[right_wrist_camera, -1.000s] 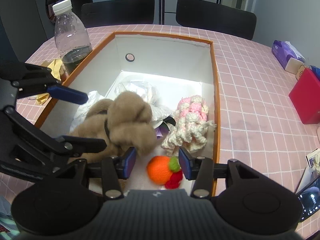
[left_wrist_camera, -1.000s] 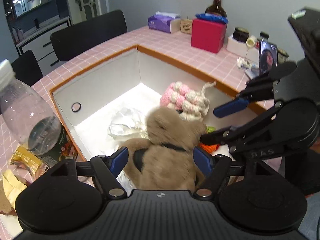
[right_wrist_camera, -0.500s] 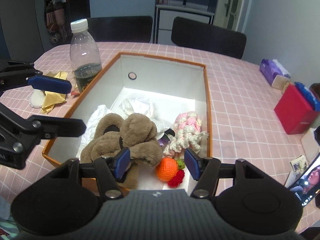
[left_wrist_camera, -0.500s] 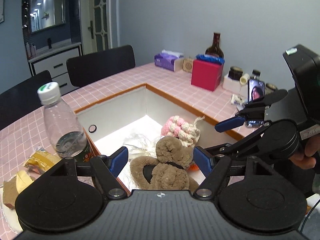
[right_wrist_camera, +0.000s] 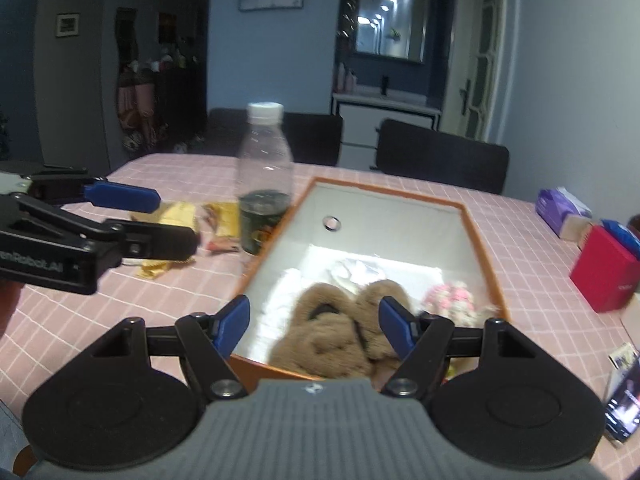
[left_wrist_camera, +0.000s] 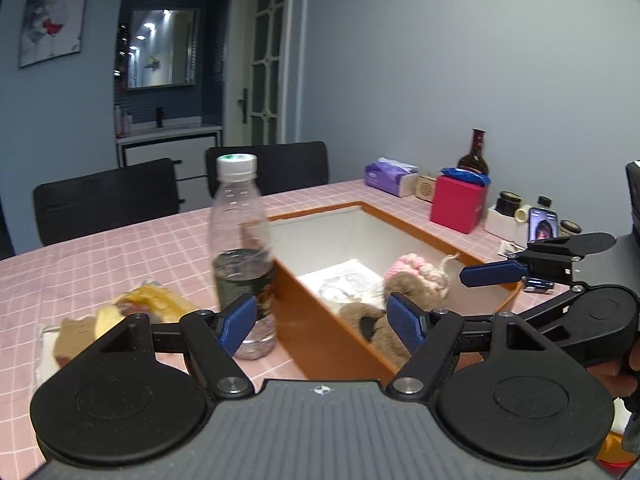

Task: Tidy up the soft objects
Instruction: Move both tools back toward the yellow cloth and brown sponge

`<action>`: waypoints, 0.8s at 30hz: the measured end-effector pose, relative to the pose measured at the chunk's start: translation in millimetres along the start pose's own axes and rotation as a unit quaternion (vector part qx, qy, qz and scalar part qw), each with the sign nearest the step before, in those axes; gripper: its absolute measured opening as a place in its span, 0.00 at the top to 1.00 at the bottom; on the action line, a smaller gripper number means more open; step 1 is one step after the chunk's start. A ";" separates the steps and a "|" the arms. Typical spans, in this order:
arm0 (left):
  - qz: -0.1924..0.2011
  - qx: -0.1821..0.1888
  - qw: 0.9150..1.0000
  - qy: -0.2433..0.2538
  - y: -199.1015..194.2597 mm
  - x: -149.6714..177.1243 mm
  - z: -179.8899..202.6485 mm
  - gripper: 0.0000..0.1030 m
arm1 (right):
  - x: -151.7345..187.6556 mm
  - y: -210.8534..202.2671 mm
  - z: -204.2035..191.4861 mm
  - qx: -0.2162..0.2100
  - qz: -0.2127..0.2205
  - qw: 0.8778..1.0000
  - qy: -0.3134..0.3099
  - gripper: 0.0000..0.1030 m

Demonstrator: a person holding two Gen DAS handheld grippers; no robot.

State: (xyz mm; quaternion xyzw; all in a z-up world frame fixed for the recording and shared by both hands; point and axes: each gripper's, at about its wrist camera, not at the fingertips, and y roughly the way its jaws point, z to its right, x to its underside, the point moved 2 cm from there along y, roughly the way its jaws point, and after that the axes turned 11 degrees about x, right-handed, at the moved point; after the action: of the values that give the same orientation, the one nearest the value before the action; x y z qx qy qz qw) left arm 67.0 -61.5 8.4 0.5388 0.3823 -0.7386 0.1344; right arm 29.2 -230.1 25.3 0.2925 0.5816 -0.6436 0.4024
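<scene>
A brown plush toy (right_wrist_camera: 332, 332) lies at the near end of the orange box (right_wrist_camera: 476, 236), beside a pink-and-white crochet toy (right_wrist_camera: 452, 296) and a white cloth (right_wrist_camera: 360, 268). My right gripper (right_wrist_camera: 315, 322) hangs just short of the box's near rim, its jaws opening with nothing between the pads. In the left wrist view the plush toy (left_wrist_camera: 404, 284), the crochet toy (left_wrist_camera: 412, 264) and the box (left_wrist_camera: 320, 340) appear again. My left gripper (left_wrist_camera: 322, 324) is open and empty near the box's corner. Each gripper shows in the other's view: the right gripper (left_wrist_camera: 480, 296), the left gripper (right_wrist_camera: 160, 218).
A plastic bottle (left_wrist_camera: 240, 240) stands against the box's left side, with yellow snack wrappers (left_wrist_camera: 148, 304) beside it. A red box (left_wrist_camera: 456, 208), a tissue pack (left_wrist_camera: 390, 176), a dark bottle (left_wrist_camera: 474, 156) and a phone (left_wrist_camera: 542, 224) line the far right. Black chairs (right_wrist_camera: 440, 156) stand behind the table.
Both grippers have drawn back and up from over the box, so the views now look more level. The right jaws have widened. The plush toy stays in the box.
</scene>
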 end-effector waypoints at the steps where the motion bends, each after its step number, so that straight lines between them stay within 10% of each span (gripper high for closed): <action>1: 0.004 -0.008 1.000 0.000 -3.1 3.9 -3.3 0.15 | 0.8 0.0 -8.9 -0.003 0.011 1.000 -0.005 0.31; 9: 0.033 -0.104 0.994 -0.027 -30.6 40.8 -38.9 0.16 | 6.3 12.1 -79.1 -0.045 0.056 0.997 -0.020 0.31; 24: 0.009 -0.204 0.974 -0.101 -59.1 87.3 -114.1 0.18 | 5.1 80.8 -155.6 -0.067 0.014 0.998 0.004 0.35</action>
State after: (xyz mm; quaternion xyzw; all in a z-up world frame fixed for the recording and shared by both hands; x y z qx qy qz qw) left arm 76.5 77.8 -59.7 0.4259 0.5046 -0.6942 0.2863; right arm 81.8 -77.8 -44.2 0.2756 0.6206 -0.5962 0.4282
